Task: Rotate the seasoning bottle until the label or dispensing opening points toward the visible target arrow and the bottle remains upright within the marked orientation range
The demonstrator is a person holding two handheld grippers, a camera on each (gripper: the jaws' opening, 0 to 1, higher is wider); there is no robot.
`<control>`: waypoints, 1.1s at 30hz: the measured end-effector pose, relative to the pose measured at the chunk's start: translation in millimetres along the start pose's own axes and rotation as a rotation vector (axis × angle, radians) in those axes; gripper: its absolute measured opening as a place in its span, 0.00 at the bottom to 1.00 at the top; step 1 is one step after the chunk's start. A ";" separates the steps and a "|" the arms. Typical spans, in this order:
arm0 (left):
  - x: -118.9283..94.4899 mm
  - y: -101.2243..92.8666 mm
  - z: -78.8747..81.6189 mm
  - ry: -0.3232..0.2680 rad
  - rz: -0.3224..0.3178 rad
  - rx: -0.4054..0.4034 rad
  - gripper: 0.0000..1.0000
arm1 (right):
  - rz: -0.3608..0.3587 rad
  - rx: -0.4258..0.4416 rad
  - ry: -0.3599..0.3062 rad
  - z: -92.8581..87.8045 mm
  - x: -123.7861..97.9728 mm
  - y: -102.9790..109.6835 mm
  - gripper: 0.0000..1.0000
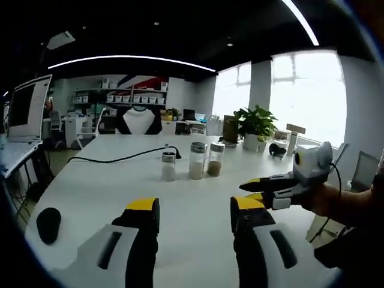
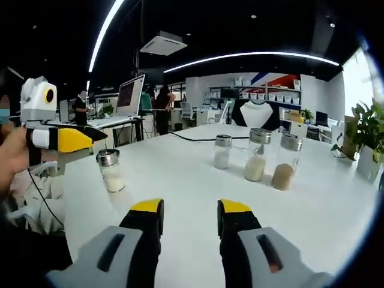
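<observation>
- White worktop [image 2: 180, 180] carries four glass seasoning bottles with metal caps, counted in the right gripper view: one small bottle [image 2: 111, 170] standing alone at the near left, and a row of three further back.
- In that row stand a short bottle of white grains [image 2: 222, 151], a taller bottle of pale powder [image 2: 257, 154] and a bottle of tan powder [image 2: 286, 161], near one another but apart.
- Every bottle stands upright, long axis vertical; which way a label or dispensing opening faces cannot be told at this size.
- The left gripper view shows the row of three [image 1: 196, 161] mid-worktop, well ahead of the left tool.
- A black cable [image 1: 120, 158] runs across the worktop behind the row, and a dark mouse-like object [image 1: 48, 224] lies near the left edge.
- A potted plant [image 1: 255, 126] stands at the far right of the worktop by the window; a monitor [image 1: 27, 108] stands on a desk at the left.
- The left tool [image 1: 195, 219] hovers over bare worktop, its two yellow-tipped jaws spread wide, holding nothing.
- The right tool [image 2: 189, 216] is likewise parted wide and empty, with bare worktop between it and the bottles.
- In the right gripper view the left tool sits just beside the lone small bottle, not touching it.
- Two people stand at the far desks.
</observation>
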State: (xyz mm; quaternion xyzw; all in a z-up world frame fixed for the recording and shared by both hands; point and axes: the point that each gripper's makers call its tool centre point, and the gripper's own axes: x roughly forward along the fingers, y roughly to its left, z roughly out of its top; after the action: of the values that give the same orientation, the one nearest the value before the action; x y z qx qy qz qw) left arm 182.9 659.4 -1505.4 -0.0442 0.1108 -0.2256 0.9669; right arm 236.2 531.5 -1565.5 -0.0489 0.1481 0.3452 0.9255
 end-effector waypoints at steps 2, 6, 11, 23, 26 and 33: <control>-0.4 0.9 -0.7 0.001 0.003 -0.004 0.52 | -0.007 -0.003 -0.005 2.1 5.8 -2.4 0.33; -1.2 5.1 0.7 0.002 0.008 0.000 0.54 | -0.042 0.009 -0.032 7.0 22.3 -13.3 0.33; -1.3 11.2 3.8 0.001 0.023 0.006 0.60 | -0.078 0.004 -0.057 18.8 52.5 -29.8 0.33; 0.1 23.5 5.1 0.009 0.041 -0.008 0.58 | -0.136 -0.004 -0.082 37.5 118.1 -60.5 0.31; 2.2 25.8 6.7 0.013 0.046 -0.006 0.58 | -0.149 -0.018 -0.084 45.9 136.7 -70.5 0.31; 4.7 29.2 6.0 0.027 0.052 -0.012 0.57 | -0.160 -0.057 -0.082 61.5 176.7 -83.0 0.32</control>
State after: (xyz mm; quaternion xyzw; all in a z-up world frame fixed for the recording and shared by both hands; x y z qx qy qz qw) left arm 200.8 683.6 -1504.5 -0.0439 0.1265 -0.2005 0.9705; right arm 432.0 590.9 -1562.3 -0.0726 0.0956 0.2762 0.9536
